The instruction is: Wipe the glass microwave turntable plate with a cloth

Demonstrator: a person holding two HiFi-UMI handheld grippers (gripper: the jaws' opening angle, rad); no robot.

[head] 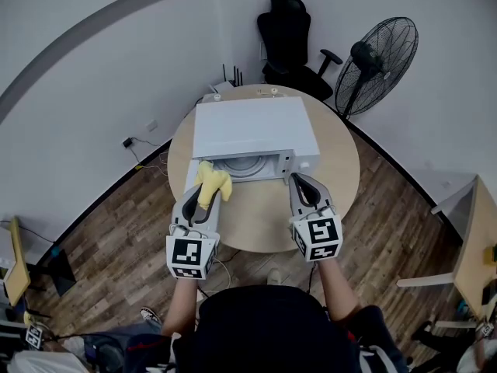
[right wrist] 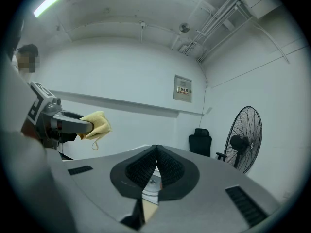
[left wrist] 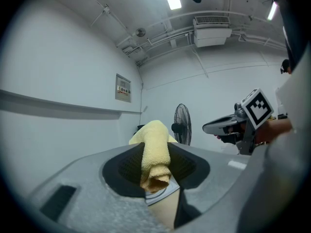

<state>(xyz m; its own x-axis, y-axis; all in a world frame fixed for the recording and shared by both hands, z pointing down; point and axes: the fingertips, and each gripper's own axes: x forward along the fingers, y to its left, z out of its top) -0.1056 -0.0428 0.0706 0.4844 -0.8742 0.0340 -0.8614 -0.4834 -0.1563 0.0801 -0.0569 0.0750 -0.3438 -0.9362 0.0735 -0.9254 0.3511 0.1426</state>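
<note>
Yellow cloth (head: 212,183) sits clamped in the left tongs (head: 206,193), up by the microwave (head: 252,127) mouth — ready to wipe. The plate (head: 247,166) lies inside, near the bench (head: 256,228) middle. The right tongs (head: 298,180) are pressed together, empty — likely there to help.

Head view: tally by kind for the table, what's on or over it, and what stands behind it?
yellow cloth: 1
tongs: 2 (left tongs shut on the yellow cloth; right tongs shut, empty)
microwave: 1
glass turntable plate: 1
round table: 1
standing fan: 1
office chair: 1
Total: 8
</note>
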